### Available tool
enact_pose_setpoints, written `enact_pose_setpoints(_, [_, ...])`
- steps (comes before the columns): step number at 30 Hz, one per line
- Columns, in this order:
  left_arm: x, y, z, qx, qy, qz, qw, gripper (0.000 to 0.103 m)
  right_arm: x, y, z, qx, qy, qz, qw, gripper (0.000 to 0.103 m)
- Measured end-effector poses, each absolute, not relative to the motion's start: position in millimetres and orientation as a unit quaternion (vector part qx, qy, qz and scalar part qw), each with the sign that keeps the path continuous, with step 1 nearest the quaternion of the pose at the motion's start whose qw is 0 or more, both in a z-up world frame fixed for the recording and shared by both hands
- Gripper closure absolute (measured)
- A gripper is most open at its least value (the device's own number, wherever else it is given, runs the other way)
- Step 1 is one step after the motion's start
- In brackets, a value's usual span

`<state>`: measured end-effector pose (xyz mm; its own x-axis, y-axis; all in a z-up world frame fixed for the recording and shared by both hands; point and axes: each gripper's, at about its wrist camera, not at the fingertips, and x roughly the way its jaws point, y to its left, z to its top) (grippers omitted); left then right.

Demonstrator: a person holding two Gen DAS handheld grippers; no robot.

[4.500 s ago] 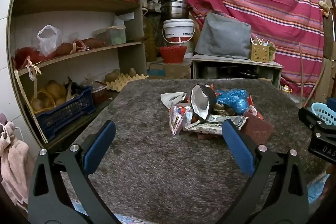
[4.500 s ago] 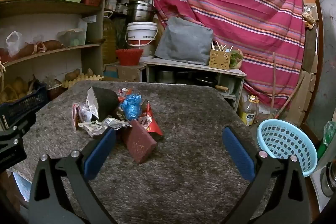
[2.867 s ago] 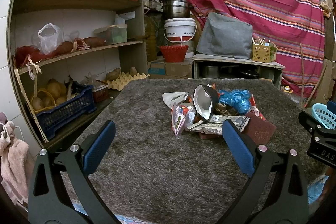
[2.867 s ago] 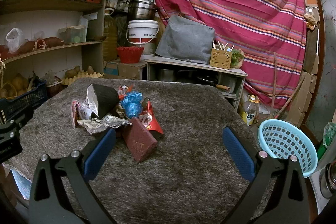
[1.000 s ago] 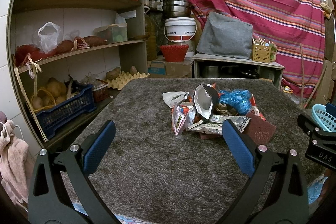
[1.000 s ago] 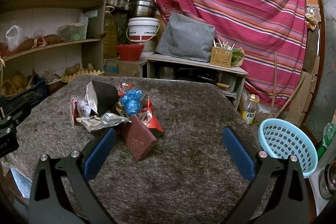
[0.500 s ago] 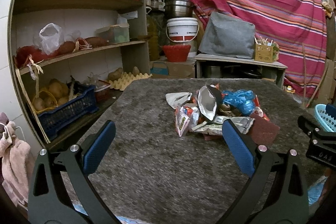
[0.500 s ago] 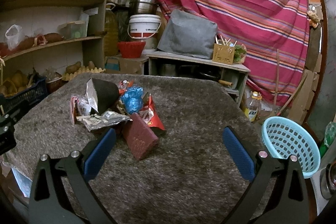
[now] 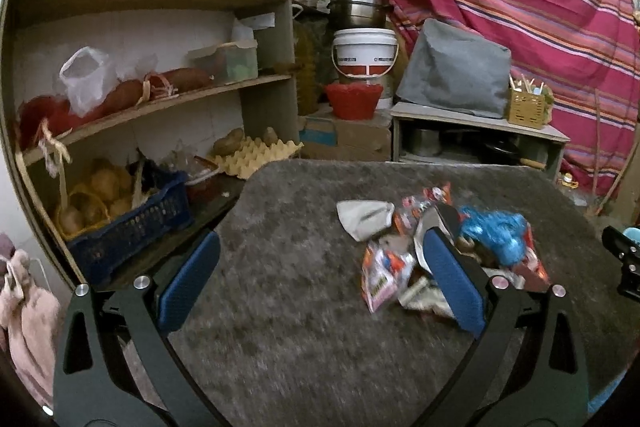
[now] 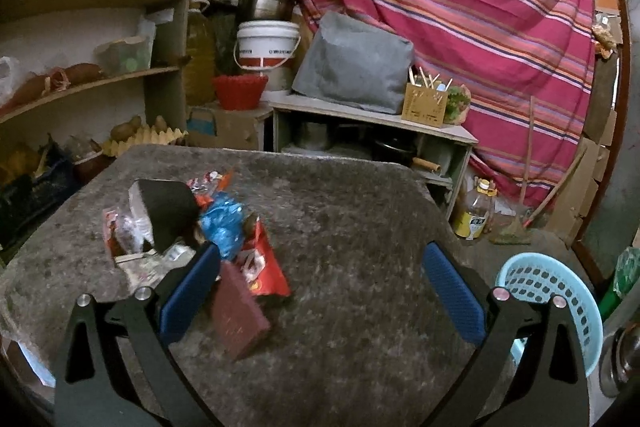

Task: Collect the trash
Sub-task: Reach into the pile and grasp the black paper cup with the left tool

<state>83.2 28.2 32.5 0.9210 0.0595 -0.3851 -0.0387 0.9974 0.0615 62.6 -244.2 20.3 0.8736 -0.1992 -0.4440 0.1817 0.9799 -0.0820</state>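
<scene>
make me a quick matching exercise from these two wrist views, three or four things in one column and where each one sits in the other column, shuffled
Things:
1. trash pile
2. light blue basket
3. white bucket
4. egg tray

Places:
A. low, off the table's right edge
B. on the grey table top
C. on the low shelf left of the table
D. behind the red bowl, under the steel pot

Pairs: 1-B, 2-A, 3-D, 4-C

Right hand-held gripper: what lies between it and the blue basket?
Right wrist view: only bare grey carpeted tabletop under the right hand-held gripper; the blue basket sits past the table's right edge.
</scene>
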Motion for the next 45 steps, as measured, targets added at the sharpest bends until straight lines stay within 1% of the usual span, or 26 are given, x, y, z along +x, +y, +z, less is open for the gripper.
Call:
enact_pose_setpoints(6, [125, 21, 35, 0.034, 0.201, 0.025, 0.979, 0.005, 94, -260, 21, -0.015, 0.246, -0.105, 0.963, 0.004])
enact_pose_setpoints(10, [141, 17, 21, 0.019, 0.222, 0.009, 0.975, 0.005, 109, -279, 5, 0.0, 0.264, -0.113, 0.958, 0.004])
enact_pose_setpoints(13, [151, 5, 10, 0.027, 0.242, -0.007, 0.97, 0.005, 117, -289, -8, 0.007, 0.279, -0.124, 0.952, 0.004])
enact_pose_setpoints(15, [156, -7, 8, 0.035, 0.242, -0.018, 0.969, 0.005, 124, -294, -16, 0.01, 0.29, -0.128, 0.948, 0.004])
enact_pose_setpoints(25, [205, -60, -5, 0.059, 0.272, -0.049, 0.959, 0.005, 138, -311, -29, 0.037, 0.303, -0.149, 0.941, 0.004])
enact_pose_setpoints(30, [224, -75, -25, 0.084, 0.302, -0.052, 0.948, 0.005, 144, -308, -34, 0.024, 0.305, -0.151, 0.94, 0.004])
enact_pose_setpoints(34, [231, -74, -34, 0.085, 0.317, -0.056, 0.943, 0.006, 146, -307, -38, 0.027, 0.313, -0.147, 0.938, 0.004])
enact_pose_setpoints(36, [233, -73, -38, 0.08, 0.325, -0.067, 0.94, 0.012, 147, -306, -38, 0.026, 0.313, -0.147, 0.938, 0.004])
enact_pose_setpoints(38, [235, -73, -43, 0.075, 0.341, -0.083, 0.933, 0.022, 147, -305, -37, 0.025, 0.31, -0.147, 0.939, 0.004])
enact_pose_setpoints(40, [235, -74, -47, 0.08, 0.346, -0.089, 0.931, 0.027, 147, -303, -37, 0.024, 0.308, -0.146, 0.94, 0.004])
enact_pose_setpoints(42, [234, -76, -49, 0.082, 0.347, -0.096, 0.929, 0.038, 147, -299, -36, 0.019, 0.306, -0.146, 0.941, 0.004])
enact_pose_setpoints(43, [234, -77, -49, 0.081, 0.351, -0.104, 0.927, 0.049, 146, -297, -36, 0.016, 0.305, -0.146, 0.941, 0.004])
enact_pose_setpoints(45, [233, -77, -50, 0.083, 0.352, -0.105, 0.926, 0.049, 147, -294, -37, 0.013, 0.306, -0.144, 0.941, 0.004])
